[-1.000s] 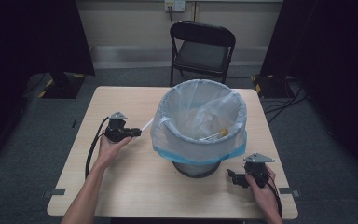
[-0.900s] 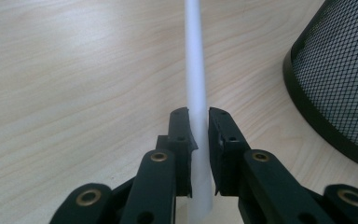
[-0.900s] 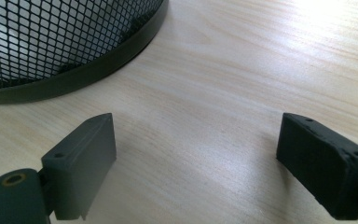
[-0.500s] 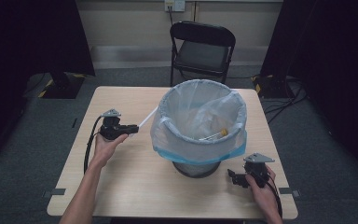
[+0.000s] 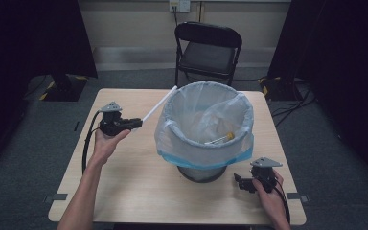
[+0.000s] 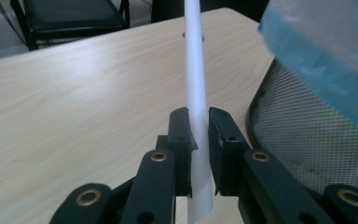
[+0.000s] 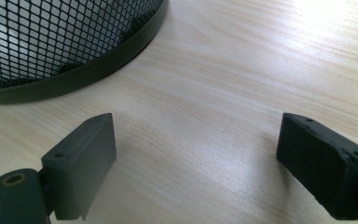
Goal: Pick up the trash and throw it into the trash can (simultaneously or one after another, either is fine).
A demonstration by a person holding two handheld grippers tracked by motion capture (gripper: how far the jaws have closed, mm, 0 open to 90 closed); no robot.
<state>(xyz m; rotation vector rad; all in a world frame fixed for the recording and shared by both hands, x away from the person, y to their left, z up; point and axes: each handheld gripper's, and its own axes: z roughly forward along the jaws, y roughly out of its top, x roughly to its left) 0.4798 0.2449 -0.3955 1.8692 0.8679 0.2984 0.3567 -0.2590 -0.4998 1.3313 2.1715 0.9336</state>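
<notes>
Left tongs [image 6: 197,135] clamped on a long white tube [image 6: 195,70], held above the tabletop [image 5: 124,163] with the tube slanting up toward the rim of the bin [image 5: 206,132], its far tip just beside the clear bag [image 5: 230,112] lining it. Right tongs [image 7: 196,158] spread wide and gripping nothing, low over the bare wood close to the bin's black mesh base [image 7: 51,51], at the near right corner. Beyond the tabletop, a black folding chair [image 5: 208,48] on grey carpet.
</notes>
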